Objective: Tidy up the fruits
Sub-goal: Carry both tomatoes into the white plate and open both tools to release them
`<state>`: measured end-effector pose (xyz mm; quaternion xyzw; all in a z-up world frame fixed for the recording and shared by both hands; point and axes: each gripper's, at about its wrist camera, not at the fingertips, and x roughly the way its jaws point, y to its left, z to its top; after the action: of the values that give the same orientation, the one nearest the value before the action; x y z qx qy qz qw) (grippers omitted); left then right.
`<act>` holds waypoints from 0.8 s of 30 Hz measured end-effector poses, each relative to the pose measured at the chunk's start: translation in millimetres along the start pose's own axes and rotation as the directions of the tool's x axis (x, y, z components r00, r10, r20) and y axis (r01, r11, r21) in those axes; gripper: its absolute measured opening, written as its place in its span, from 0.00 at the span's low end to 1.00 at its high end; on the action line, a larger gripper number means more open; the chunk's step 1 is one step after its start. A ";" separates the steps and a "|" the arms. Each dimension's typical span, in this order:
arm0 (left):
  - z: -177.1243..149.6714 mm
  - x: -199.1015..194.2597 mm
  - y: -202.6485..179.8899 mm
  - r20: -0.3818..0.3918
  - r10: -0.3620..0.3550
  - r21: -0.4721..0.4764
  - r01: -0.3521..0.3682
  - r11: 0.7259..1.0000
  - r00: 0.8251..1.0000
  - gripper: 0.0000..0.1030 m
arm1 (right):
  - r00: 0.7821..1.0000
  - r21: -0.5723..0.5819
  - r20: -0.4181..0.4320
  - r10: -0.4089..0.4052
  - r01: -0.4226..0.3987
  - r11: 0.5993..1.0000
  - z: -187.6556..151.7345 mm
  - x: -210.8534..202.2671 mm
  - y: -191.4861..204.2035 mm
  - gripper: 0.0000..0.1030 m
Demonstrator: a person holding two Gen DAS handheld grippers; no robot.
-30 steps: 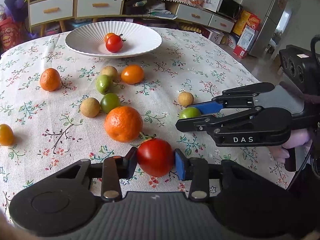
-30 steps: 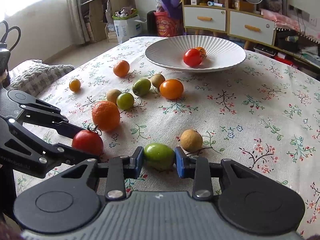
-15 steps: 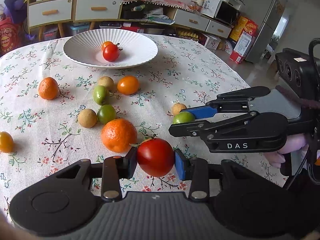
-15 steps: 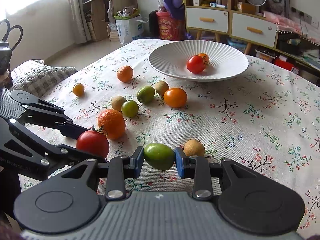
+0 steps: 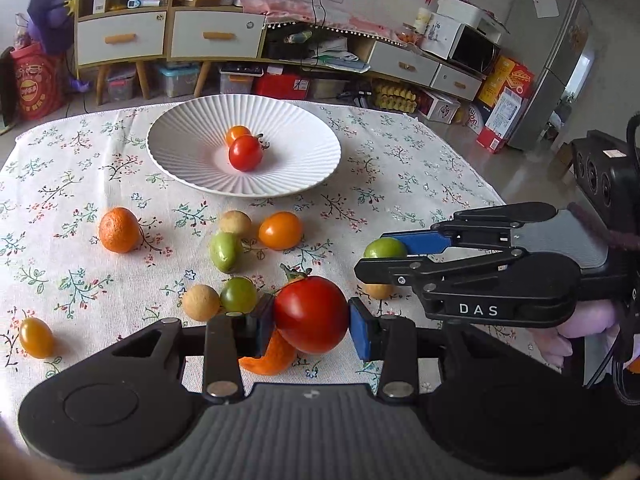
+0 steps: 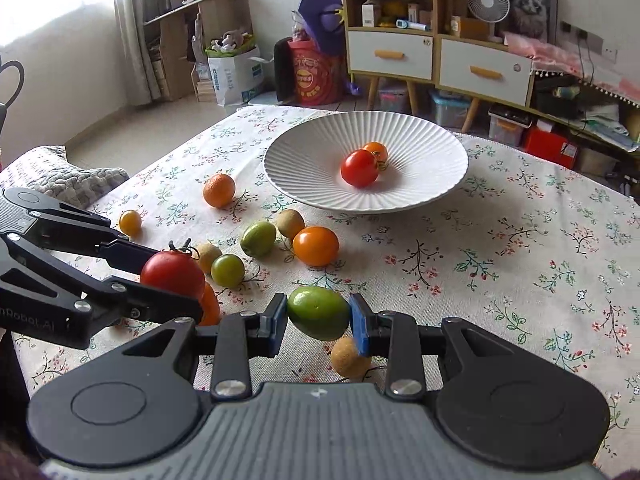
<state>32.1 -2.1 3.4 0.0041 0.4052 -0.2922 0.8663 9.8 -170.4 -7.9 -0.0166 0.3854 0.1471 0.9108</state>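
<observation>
Left gripper [image 5: 310, 326] jaws clamp red tomato [image 5: 311, 313]; right gripper [image 6: 319, 325] jaws clamp green fruit [image 6: 318, 312]; loose fruit below.

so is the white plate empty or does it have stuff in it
Not empty. The plate holds two fruits near its middle: a red tomato and a smaller orange one just behind it, touching.

plate [image 5: 312, 168]: glossy ribbed | tablecloth [image 5: 400, 184]: matt cloth | tomato [image 5: 310, 314]: glossy
</observation>
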 end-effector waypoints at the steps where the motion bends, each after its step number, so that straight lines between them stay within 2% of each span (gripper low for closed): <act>1: 4.1 -0.3 1.3 0.003 0.002 -0.007 -0.002 1.000 1.000 0.36 | 1.000 0.005 0.003 -0.003 0.003 1.000 1.4 0.4 -1.1 0.29; 18: 44.0 19.5 13.8 0.031 0.076 -0.094 -0.073 0.993 0.997 0.36 | 0.996 0.073 0.062 -0.065 0.060 0.996 36.4 10.0 -28.0 0.29; 24: 58.7 32.2 19.8 0.045 0.136 -0.105 -0.130 0.986 0.990 0.36 | 0.993 0.084 0.084 -0.079 0.072 0.994 49.4 19.1 -37.3 0.29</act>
<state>99.4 -16.2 15.6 -0.0207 0.3959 -0.2126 0.8931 67.4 -194.1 10.3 0.0123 0.3502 0.0974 0.9315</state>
